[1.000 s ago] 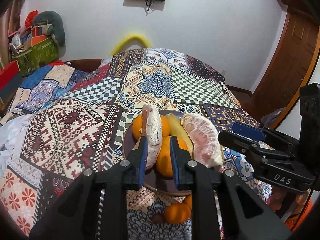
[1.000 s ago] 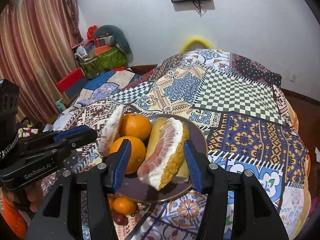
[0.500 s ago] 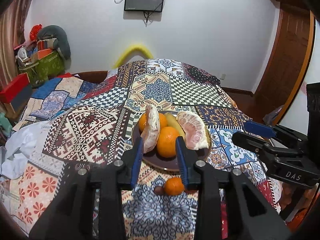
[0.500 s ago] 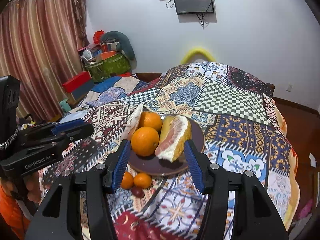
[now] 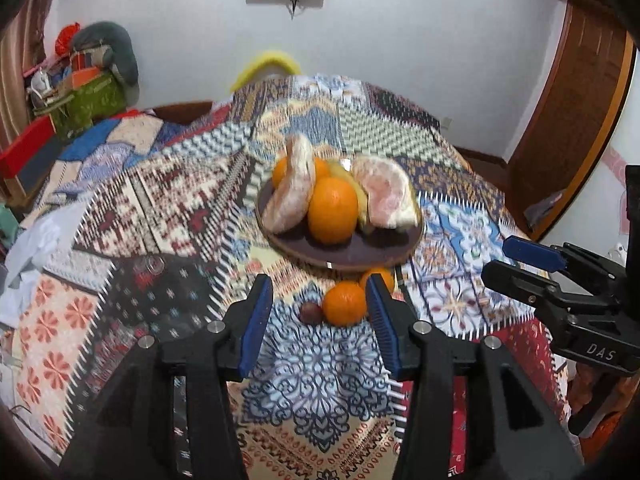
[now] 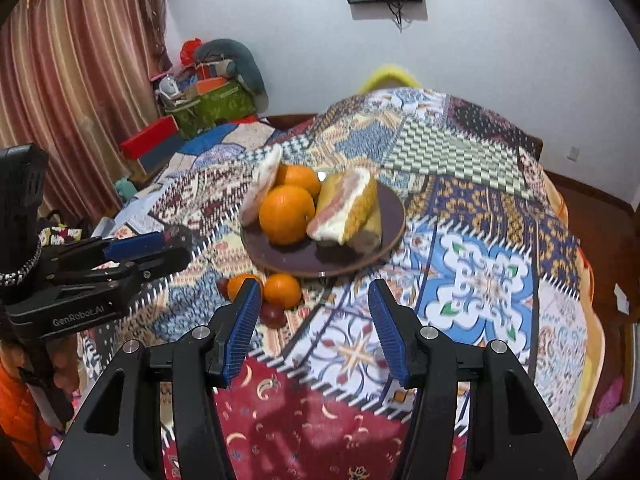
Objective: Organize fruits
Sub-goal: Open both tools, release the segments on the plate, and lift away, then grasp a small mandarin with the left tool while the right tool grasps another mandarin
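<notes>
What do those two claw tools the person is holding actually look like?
Both are black plastic. The left gripper and right gripper each have two fingers faced with ribbed blue pads, plus silver bolts. Seen from the side, one is marked "GenRobot.AI", the other "DAS".

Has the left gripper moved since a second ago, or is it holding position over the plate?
Yes. The left gripper has backed away from the plate: its open jaws earlier framed the orange on it, and now frame a loose orange lying on the cloth nearer the camera.

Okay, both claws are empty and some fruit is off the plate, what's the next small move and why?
Probably ease the open left claw down around the small orange framed between its fingers. It lies on the cloth just short of the plate, beside a dark fruit.
</notes>
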`<move>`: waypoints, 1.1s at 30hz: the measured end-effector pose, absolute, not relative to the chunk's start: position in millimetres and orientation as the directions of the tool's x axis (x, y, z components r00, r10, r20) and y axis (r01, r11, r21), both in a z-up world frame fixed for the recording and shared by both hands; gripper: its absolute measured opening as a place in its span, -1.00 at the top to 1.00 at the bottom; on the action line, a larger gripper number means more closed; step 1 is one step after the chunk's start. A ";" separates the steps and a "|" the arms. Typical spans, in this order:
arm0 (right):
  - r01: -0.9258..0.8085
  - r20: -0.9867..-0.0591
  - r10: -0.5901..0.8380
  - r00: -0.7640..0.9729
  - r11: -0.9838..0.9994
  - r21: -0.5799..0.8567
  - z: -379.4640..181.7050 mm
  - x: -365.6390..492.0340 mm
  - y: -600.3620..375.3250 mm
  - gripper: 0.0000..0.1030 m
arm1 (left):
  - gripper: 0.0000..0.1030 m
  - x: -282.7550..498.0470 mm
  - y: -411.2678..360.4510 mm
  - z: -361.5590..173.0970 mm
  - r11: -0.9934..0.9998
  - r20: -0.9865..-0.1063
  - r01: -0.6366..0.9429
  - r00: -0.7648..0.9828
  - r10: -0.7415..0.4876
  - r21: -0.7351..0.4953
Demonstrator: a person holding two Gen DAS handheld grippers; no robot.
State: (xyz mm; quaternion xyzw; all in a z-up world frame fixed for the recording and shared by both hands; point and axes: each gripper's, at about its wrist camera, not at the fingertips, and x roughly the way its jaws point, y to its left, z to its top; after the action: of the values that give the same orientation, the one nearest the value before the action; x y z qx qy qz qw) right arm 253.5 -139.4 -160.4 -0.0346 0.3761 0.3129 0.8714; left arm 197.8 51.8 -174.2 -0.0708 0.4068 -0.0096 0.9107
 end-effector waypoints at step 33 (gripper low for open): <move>-0.589 -0.727 0.537 0.427 0.776 0.227 -198.2 270.4 -117.8 -0.02 | 0.41 226.2 34.4 -215.2 0.992 -0.767 0.026 0.631 -0.114 -0.127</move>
State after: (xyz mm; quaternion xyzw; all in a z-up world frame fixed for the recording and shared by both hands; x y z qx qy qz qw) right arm 270.4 -117.8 -198.2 -0.0309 0.4186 0.3334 0.8442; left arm 226.2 34.4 -215.2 -0.0518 0.4278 -0.0388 0.9015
